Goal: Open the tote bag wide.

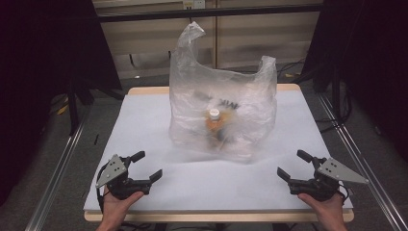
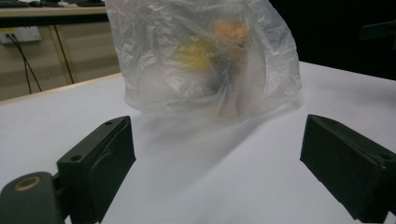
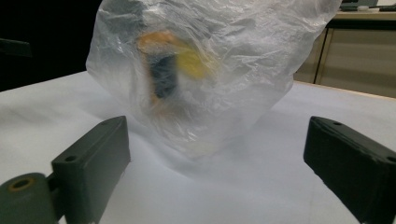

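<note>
Though hazy, translucent bag (image 1: pixel 226 96) stands upright, crinkled.

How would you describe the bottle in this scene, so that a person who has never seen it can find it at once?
Start at the white table and look to its middle, where a clear plastic bag stands upright between the two open grippers. Low inside the bag is the bottle. It is orange with a white cap, and the things around it in the bag are blurred by the plastic.

Bag (image 1: pixel 226 106) mid-table (image 1: pixel 144 125) — bottle (image 1: pixel 214 120) inside — hand-held grippers flank its front.
</note>
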The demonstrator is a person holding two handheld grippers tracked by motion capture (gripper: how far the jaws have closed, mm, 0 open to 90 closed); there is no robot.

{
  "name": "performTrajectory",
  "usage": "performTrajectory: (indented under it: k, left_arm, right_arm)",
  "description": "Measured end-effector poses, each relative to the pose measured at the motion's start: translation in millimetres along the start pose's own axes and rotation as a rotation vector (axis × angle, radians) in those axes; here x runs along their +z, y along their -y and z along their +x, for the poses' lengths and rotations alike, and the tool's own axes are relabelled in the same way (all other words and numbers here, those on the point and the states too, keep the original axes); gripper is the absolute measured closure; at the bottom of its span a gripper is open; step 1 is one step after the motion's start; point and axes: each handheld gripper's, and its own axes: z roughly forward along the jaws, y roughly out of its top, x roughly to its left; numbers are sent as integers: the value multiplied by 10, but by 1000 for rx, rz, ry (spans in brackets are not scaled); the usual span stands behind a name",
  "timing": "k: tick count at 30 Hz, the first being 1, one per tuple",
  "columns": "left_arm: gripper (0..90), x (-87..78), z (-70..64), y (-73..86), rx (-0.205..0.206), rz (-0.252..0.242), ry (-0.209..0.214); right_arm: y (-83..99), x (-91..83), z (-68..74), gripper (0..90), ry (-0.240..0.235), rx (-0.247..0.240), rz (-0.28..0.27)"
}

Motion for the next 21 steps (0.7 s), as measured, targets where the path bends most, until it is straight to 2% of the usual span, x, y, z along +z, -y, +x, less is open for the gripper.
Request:
performTrajectory:
  k: [4,7,8,9,10,11,15,18,21]
  left_arm:
    - [121,6,5,0,-15,6,17]
    - [135,7,-6,-1,-27,-4,10]
    - [140,-1,6,-1,-19,3,14]
    - [149,3,-1,4,-38,-3,12]
    - [150,1,8,4,-31,2,10]
    - [158,3,4,7,-43,-1,11]
    - [198,18,10,1,-34,9,18]
    - [230,57,-14,-15,-21,16,29]
    - [262,101,-30,-42,-10,24,46]
  right_arm:
    - [3,31,19,107,-10,0,13]
    - [7,34,20,113,-17,-2,22]
    - [7,38,20,114,-18,1,23]
    - [6,39,13,114,-17,1,21]
    - [5,41,10,115,-17,8,20]
    - [4,45,4,114,-14,6,21]
    - [2,61,-11,123,-20,14,29]
    - [-6,73,-22,158,-35,0,40]
    - [-23,78,-4,223,-54,11,33]
